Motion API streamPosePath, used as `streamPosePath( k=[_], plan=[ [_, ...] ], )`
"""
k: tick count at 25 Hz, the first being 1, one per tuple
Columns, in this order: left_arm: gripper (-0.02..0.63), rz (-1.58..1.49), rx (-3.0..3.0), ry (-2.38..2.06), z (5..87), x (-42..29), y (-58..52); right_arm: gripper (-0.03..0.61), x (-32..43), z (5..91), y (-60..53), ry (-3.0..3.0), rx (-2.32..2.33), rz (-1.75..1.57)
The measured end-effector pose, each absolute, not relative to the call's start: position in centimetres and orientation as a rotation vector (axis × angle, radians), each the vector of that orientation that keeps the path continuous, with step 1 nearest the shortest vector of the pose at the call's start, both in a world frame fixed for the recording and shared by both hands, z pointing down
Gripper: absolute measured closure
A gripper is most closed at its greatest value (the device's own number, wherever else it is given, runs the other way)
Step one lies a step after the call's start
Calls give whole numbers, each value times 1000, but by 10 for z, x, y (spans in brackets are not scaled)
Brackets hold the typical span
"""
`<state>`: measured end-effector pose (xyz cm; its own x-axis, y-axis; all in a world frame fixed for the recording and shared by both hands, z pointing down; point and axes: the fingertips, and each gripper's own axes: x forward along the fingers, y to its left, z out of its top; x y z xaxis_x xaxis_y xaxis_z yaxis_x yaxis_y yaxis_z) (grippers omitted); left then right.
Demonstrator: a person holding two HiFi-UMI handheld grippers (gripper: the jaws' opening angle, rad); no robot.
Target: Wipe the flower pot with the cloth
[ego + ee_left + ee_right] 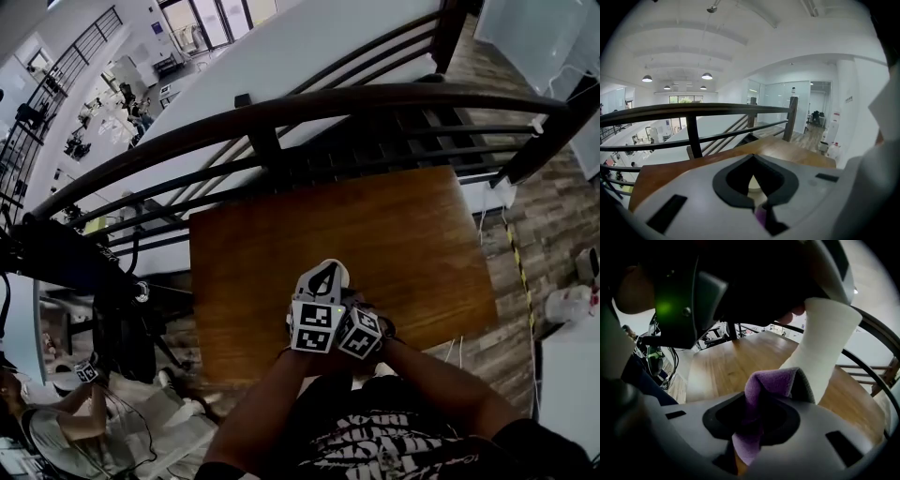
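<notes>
In the right gripper view a white flower pot [825, 343] hangs tilted above the wooden table [726, 364], gripped at its upper end by the dark body of my left gripper [754, 287]. A purple cloth [768, 385] sticks up out of my right gripper [757, 420], whose jaws are shut on it; the cloth's top fold rests against the pot's lower side. In the left gripper view a cream sliver of the pot [752, 186] shows between the closed jaws. From the head view both grippers [323, 281] [359, 328] huddle together over the table's near edge, hiding the pot.
The brown table [375, 234] stands against a dark metal railing [281, 112] with a drop to a lower floor beyond. White containers [572, 305] sit on the floor at the right. A person [56, 412] is at the lower left.
</notes>
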<state>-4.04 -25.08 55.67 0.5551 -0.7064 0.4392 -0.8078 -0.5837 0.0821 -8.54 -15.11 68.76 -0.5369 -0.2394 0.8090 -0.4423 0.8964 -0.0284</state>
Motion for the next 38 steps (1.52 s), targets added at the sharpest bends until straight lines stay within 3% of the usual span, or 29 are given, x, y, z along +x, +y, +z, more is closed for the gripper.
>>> streamPosePath(
  k=[18, 30, 38],
  plan=[
    [615, 524, 2532, -1251, 564, -38, -250, 503, 0, 697, -205, -2032, 680, 334],
    [616, 523, 2547, -1209, 562, -35, -251, 503, 0, 690, -267, -2001, 700, 226],
    [616, 530, 2547, -1211, 561, -35, -251, 503, 0, 695, -245, -2002, 650, 229]
  ],
)
